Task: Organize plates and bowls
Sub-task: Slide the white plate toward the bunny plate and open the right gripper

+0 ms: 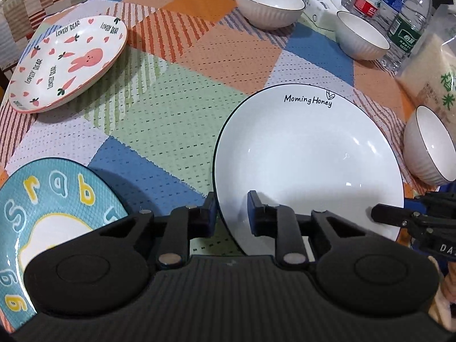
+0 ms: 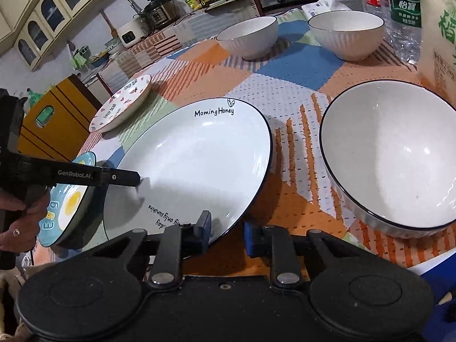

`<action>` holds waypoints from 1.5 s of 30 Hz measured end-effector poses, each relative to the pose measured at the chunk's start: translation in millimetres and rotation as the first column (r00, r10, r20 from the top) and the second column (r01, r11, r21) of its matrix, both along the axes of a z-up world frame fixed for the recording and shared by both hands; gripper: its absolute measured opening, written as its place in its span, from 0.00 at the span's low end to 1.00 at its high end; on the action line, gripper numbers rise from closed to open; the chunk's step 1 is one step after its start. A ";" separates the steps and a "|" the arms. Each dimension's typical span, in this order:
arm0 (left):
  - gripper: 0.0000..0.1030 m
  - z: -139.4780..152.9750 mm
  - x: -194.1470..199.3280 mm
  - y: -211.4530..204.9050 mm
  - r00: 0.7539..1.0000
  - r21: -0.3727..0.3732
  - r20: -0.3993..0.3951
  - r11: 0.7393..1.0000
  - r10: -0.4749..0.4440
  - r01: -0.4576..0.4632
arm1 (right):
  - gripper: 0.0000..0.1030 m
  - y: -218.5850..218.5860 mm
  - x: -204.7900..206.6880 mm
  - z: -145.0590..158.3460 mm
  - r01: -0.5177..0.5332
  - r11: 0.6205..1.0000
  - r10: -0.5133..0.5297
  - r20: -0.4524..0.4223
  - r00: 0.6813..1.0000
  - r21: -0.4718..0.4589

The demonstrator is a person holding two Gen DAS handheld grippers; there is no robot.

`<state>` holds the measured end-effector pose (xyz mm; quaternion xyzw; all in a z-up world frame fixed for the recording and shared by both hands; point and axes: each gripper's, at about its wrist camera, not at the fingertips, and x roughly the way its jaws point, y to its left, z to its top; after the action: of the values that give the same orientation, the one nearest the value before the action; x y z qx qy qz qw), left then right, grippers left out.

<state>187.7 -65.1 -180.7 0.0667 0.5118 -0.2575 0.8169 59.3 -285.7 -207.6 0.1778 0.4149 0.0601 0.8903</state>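
Note:
A white "Morning Honey" plate (image 1: 307, 154) (image 2: 193, 154) lies on the patchwork cloth in front of both grippers. My left gripper (image 1: 231, 213) straddles the plate's left rim, with one pad against the outside and one on the inner surface, shut on it. From the right wrist view its finger (image 2: 125, 178) reaches over that rim. My right gripper (image 2: 226, 232) straddles the near right rim with narrow jaws. Its inner pad lies on the plate, and a strip of shadowed cloth shows before the outer pad. Three white ribbed bowls (image 1: 269, 4) (image 1: 362, 35) (image 1: 430, 154) stand behind and to the right.
A pink rabbit plate (image 1: 68, 62) sits far left and a blue lettered plate (image 1: 54, 213) near left, close to the left gripper. Water bottles (image 1: 399, 14), a tissue pack (image 1: 316, 0) and a rice bag (image 1: 433, 71) crowd the back right. A hand (image 2: 17, 228) holds the left gripper.

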 end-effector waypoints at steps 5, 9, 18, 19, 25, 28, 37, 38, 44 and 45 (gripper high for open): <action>0.20 2.2 -7.7 0.3 0.999 0.021 0.034 1.000 -0.002 0.001 | 0.27 4.5 1.5 2.1 -0.020 0.999 0.020 0.003 1.000 -0.048; 0.20 10.5 -11.6 8.3 0.997 0.015 0.076 0.999 0.033 -0.035 | 0.27 6.7 2.3 5.5 -0.052 0.997 0.053 0.020 0.998 -0.056; 0.22 35.9 19.4 24.2 0.991 -0.012 0.076 0.994 0.107 -0.106 | 0.27 12.9 37.6 32.5 -0.080 0.995 0.085 0.080 0.993 -0.063; 0.22 37.2 23.8 24.5 0.990 -0.014 0.078 0.993 0.116 -0.116 | 0.27 13.6 45.9 35.8 -0.088 0.994 0.094 0.082 0.992 -0.071; 0.22 39.1 59.9 18.5 0.988 -0.020 0.060 0.990 0.142 -0.141 | 0.27 8.5 93.8 44.3 -0.117 0.987 0.126 0.079 0.989 -0.108; 0.22 34.3 79.6 12.3 0.992 -0.020 0.024 0.992 0.128 -0.127 | 0.27 2.2 117.0 45.0 -0.132 0.984 0.140 0.057 0.989 -0.120; 0.22 13.5 102.4 -5.5 0.991 0.007 -0.007 0.991 0.132 -0.132 | 0.27 -13.6 161.1 31.4 -0.130 0.983 0.127 -0.030 0.991 -0.132; 0.22 12.1 102.6 -6.4 0.991 0.012 -0.006 0.991 0.133 -0.133 | 0.27 -14.2 163.9 30.3 -0.131 0.983 0.127 -0.038 0.991 -0.129; 0.22 7.3 103.6 -8.9 0.991 0.026 -0.010 0.991 0.135 -0.135 | 0.27 -14.6 171.6 23.2 -0.134 0.982 0.127 -0.066 0.990 -0.129; 0.22 5.9 102.9 -10.5 0.991 0.034 -0.013 0.991 0.130 -0.130 | 0.27 -15.1 172.0 21.4 -0.132 0.983 0.123 -0.073 0.990 -0.125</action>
<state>290.5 -75.6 -174.7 0.0450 0.5254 -0.1956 0.8269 231.3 -300.8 -186.1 0.0944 0.4571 0.0841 0.8804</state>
